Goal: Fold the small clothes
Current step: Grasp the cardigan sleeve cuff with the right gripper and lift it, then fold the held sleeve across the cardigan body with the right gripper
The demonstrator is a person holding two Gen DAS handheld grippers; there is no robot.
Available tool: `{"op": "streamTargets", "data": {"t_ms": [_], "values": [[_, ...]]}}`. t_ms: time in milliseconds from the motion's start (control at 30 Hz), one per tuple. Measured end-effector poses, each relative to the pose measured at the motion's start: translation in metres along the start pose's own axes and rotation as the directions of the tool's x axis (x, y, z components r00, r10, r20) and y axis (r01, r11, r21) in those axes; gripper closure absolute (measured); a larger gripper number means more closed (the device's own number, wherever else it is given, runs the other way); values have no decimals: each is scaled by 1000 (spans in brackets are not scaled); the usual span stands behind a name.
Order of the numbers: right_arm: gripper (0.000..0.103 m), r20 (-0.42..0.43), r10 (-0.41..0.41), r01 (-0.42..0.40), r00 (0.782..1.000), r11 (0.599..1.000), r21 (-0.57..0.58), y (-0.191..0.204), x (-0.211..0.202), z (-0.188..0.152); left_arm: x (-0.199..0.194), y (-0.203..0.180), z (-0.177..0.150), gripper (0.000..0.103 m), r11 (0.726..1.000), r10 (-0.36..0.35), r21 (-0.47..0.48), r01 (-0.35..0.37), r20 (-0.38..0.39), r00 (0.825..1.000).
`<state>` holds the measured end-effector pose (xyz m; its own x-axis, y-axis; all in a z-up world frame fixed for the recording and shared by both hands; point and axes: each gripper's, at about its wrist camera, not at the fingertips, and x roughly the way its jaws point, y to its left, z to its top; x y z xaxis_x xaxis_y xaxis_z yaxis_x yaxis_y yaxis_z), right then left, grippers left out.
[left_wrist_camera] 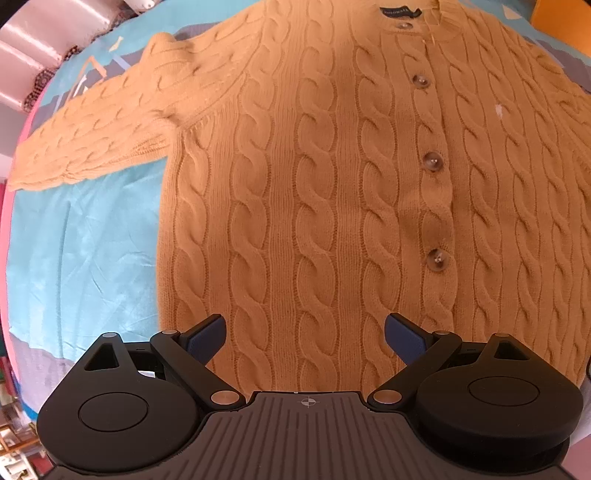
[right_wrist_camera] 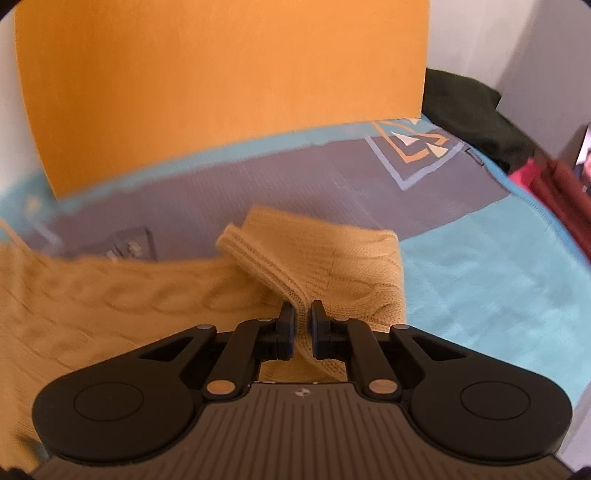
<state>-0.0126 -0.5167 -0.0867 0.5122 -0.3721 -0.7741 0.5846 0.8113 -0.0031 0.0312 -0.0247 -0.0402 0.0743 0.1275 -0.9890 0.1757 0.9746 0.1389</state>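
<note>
Here, a bed cover [left_wrist_camera: 81, 251] in turquoise with grey panels and geometric line patterns fills the background of both wrist views. On it lies a mustard-yellow cable-knit cardigan [left_wrist_camera: 314, 206], spread flat and front side up, taking up most of the left wrist view. Its collar is at the far side, and its hem is nearest the camera. One sleeve [left_wrist_camera: 96, 144] stretches out to the left across the turquoise cover. A dark label [left_wrist_camera: 400, 12] sits inside the collar. A row of brown buttons [left_wrist_camera: 433, 161] runs down the middle of the front, right of centre in this view.

In the right wrist view, a large orange panel [right_wrist_camera: 221, 92] stands upright at the far edge of the bed. A dark pile of fabric [right_wrist_camera: 476, 110] and something red [right_wrist_camera: 554, 192] lie at the far right. The other sleeve's ribbed cuff [right_wrist_camera: 266, 266] is lifted and folded over on itself in front of the camera.

The left gripper [left_wrist_camera: 304, 334] hangs above the cardigan near its hem, its blue-padded fingers [left_wrist_camera: 208, 338] spread wide with nothing between them. The right gripper [right_wrist_camera: 303, 325] has its fingers [right_wrist_camera: 286, 332] pressed together on the knitted edge of the cuff, pinching the fabric between the pads.
</note>
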Motion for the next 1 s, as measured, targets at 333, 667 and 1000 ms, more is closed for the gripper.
{"op": "streamTargets", "data": {"t_ms": [333, 667, 1000], "values": [[93, 99, 442, -453, 891, 871, 189, 50, -81, 29, -2, 17, -12, 0, 999, -40, -35, 41, 30, 999], [93, -15, 750, -745, 661, 658, 105, 226, -119, 17, -1, 78, -47, 0, 984, -37, -169, 50, 79, 996], [81, -263, 770, -797, 581, 603, 6, 413, -124, -60, 9, 144, -87, 0, 944, -5, -329, 31, 80, 997]]}}
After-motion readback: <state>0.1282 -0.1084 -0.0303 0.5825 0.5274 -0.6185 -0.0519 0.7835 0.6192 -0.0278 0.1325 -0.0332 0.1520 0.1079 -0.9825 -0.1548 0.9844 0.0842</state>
